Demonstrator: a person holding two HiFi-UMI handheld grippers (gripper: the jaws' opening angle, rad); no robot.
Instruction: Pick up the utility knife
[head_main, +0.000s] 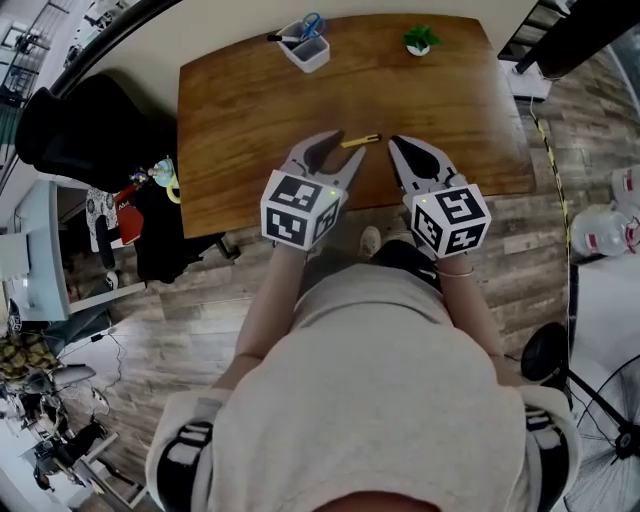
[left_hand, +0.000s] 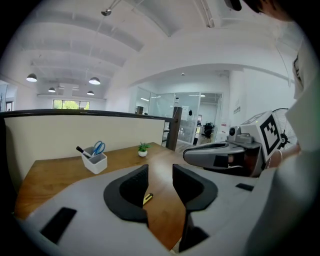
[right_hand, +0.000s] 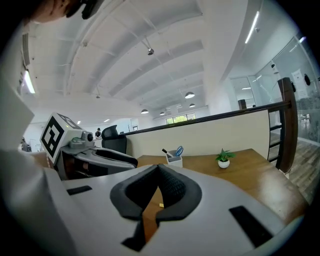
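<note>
Here, utility knife (head_main: 360, 141) just beyond spread left fingers (left_hand: 131, 192) (right fingers (right_hand: 172, 187) clenched, empty)

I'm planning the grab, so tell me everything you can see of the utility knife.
The utility knife is a slim yellow bar, seemingly plastic, with what looks like a dark end toward the person's right. It lies flat and roughly crosswise near the front of the wooden table. Only the table touches it. Whether the blade is out cannot be told.
</note>
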